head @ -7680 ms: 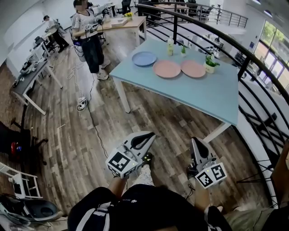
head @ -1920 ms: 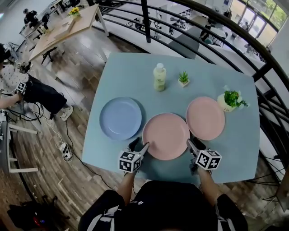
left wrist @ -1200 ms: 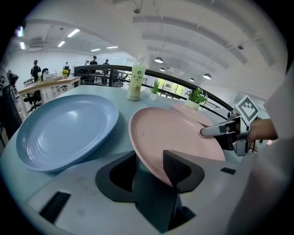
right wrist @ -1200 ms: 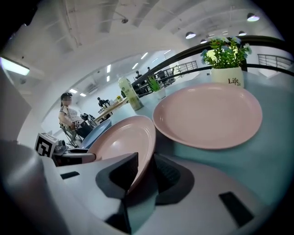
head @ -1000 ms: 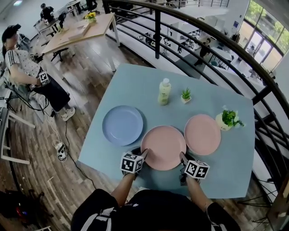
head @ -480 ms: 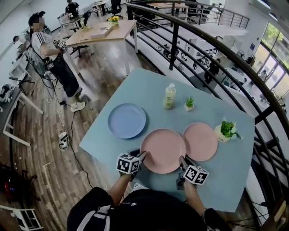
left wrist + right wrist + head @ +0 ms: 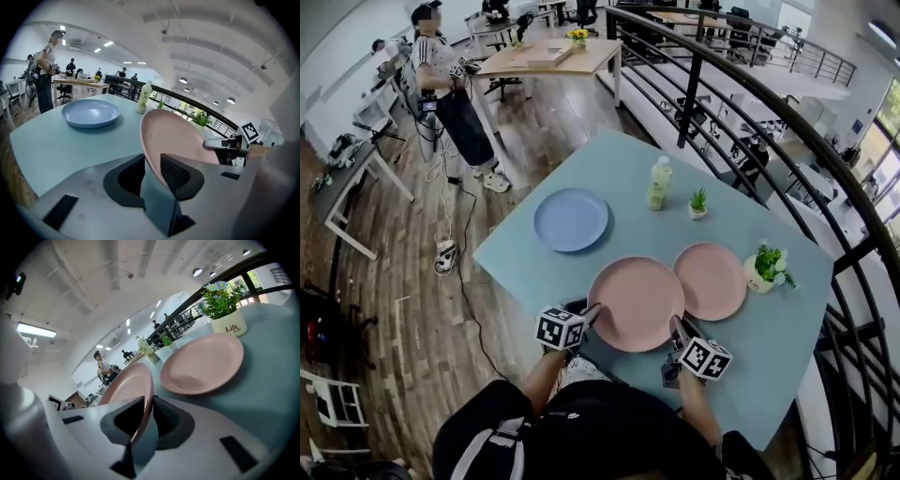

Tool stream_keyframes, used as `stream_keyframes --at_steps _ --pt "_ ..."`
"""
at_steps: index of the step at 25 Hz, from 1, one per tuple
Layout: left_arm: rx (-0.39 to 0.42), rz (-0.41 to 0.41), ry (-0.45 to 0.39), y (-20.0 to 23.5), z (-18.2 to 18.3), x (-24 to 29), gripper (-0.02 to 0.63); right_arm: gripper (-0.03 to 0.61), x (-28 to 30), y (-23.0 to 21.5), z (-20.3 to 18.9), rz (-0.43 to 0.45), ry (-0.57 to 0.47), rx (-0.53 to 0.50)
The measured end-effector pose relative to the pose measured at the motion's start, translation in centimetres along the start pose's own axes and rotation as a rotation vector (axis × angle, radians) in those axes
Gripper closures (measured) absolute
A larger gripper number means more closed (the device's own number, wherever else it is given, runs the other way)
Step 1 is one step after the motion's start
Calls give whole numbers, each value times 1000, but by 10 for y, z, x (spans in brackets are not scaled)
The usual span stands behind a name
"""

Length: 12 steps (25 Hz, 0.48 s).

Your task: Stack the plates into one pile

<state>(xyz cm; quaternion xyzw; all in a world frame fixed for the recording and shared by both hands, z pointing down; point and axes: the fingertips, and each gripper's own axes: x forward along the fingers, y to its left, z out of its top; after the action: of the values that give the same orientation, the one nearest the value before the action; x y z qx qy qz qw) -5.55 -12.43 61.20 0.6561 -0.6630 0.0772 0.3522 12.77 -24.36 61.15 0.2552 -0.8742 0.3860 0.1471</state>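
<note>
**Assessor:** Where is the task's plate sitting?

**Inspector:** The nearer pink plate (image 7: 636, 302) is hanging over the near part of the table (image 7: 764, 328), carried between both grippers. Both gripper views are showing it tilted against the table top. Its right edge is meeting the rim of the second pink plate (image 7: 711, 279). The head view is not settling whether the two are touching or overlapping.

**Assessor:** How are the jaws standing?

**Inspector:** The left gripper (image 7: 589, 312) is gripping the plate's near-left rim. Its jaws have just been closing, and the pads are now pressing on either face of the rim. The right gripper (image 7: 677, 325) is doing the same at the near-right rim, with its jaws clamping the edge.

**Assessor:** And the remaining items?

**Inspector:** The blue plate (image 7: 571, 219) is lying flat to the left, well apart from the pink pair. A bottle (image 7: 657, 183) and a small plant (image 7: 698, 202) are standing side by side behind the plates. A flowering pot plant (image 7: 766, 269) is standing just beside the second pink plate's right rim. A person (image 7: 450, 84) is standing on the wooden floor beyond the table's far-left corner.
</note>
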Motion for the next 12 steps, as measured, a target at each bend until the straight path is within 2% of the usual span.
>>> stream_keyframes --at_steps 7,12 --pt "-44 67 -25 -22 -30 -28 509 519 -23 6 -12 82 22 -34" --pt "-50 105 -38 -23 -31 -48 509 522 -22 20 -13 136 28 -40"
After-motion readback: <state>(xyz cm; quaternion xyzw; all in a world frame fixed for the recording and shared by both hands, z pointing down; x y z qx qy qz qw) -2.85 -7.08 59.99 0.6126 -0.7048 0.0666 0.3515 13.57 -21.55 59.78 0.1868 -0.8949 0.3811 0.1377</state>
